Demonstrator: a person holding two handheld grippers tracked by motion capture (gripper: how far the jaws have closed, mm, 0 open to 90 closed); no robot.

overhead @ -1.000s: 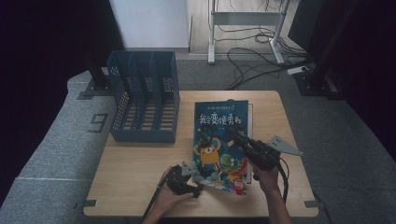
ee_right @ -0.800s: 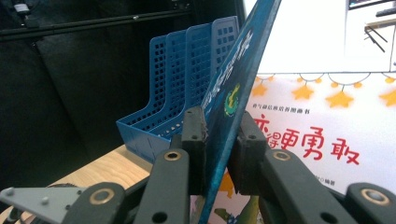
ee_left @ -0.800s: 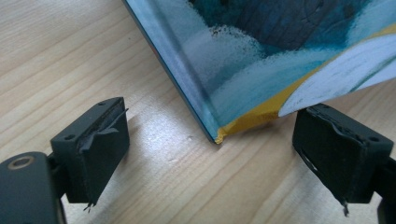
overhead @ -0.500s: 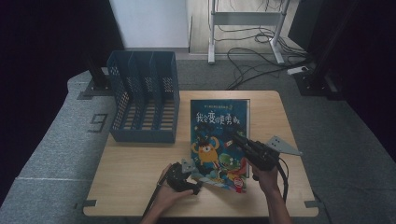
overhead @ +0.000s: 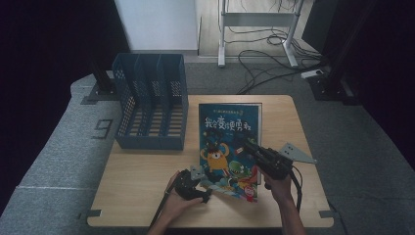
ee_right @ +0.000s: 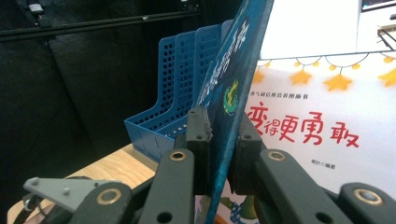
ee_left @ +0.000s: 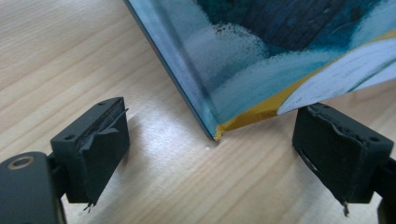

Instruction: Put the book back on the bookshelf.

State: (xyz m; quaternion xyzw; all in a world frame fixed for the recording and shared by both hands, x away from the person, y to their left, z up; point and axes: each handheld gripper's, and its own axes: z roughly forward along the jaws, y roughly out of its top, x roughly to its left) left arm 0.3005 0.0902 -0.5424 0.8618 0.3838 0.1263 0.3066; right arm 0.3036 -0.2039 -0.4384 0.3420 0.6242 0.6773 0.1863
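A: Where does the right gripper point(overhead: 250, 146) stand?
B: Its jaws have just been closing, and now they pinch the front cover point(ee_right: 232, 88) of the children's picture book point(overhead: 229, 147). In the right gripper view the cover runs up between the two black pads, one pad on each face, lifted and tilted off the title page point(ee_right: 322, 107) lying just beyond the gripper.

A: And the left gripper point(ee_left: 210, 154)?
B: Spread wide. In the left gripper view the book's near corner point(ee_left: 217, 135) sits between the jaws and a little ahead of them, touching neither pad. That corner meets the wooden bench point(ee_left: 65, 56) at its tip, while the edge running away from it rises off the wood.

A: What else lies close by?
B: The blue file rack point(overhead: 150, 102) stands ahead of the left gripper and off to its left, well apart from it, resting on the bench. From the right gripper it shows past the lifted cover, on the cover's left side.

A: The hands?
B: In the high view, the left hand point(overhead: 178, 201) holds its gripper at the book's near left corner; the right hand point(overhead: 279, 187) sits by the near right corner.
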